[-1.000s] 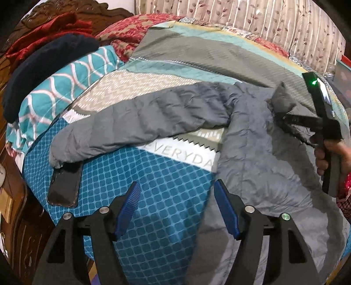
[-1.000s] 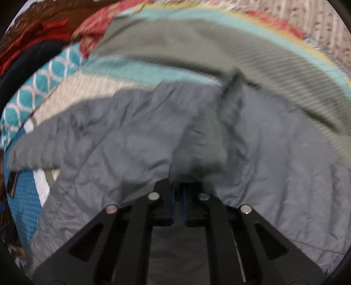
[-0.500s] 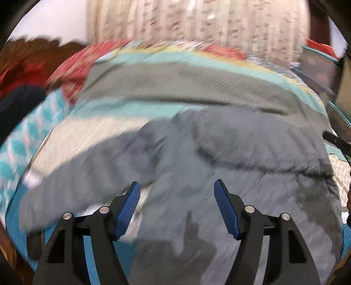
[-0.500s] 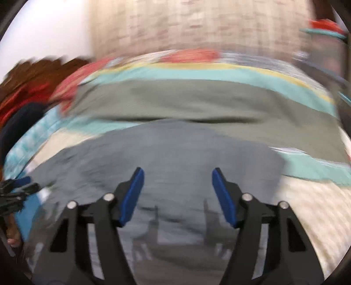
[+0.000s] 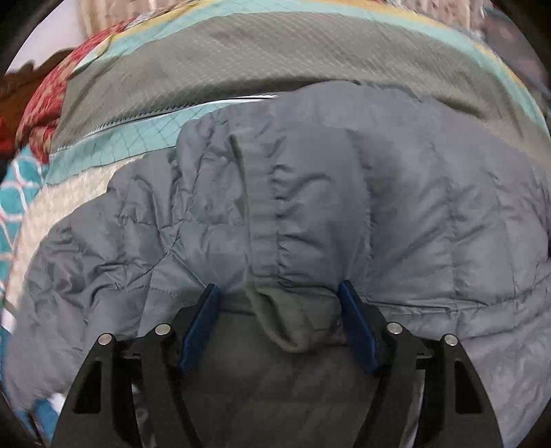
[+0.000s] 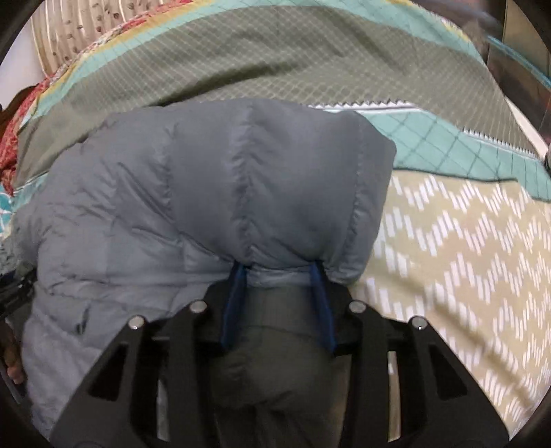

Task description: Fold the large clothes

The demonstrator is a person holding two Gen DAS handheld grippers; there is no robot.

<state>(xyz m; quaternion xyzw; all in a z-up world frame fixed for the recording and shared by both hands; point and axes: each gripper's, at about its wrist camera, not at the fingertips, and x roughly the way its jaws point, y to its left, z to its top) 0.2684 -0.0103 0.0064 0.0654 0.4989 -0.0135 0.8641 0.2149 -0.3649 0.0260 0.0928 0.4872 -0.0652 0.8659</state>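
A patchwork quilt [image 5: 261, 69] covers the bed and fills most of both views. In the left wrist view its olive diamond-stitched band runs from 10 to 2 o'clock, edged above by teal and yellow stripes. A red floral cushion [image 5: 48, 100] sits at 10 o'clock, with a teal lattice-print cloth [image 5: 13, 193] at 9. In the right wrist view, a beige chevron panel [image 6: 458, 248] spreads at 3 to 4 o'clock, and a cream floral curtain [image 6: 65, 31] hangs at 11.

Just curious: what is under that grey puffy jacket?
The grey jacket lies on a patchwork bedspread, showing olive, teal and beige zigzag panels around it. Whatever sits directly beneath the jacket is covered.
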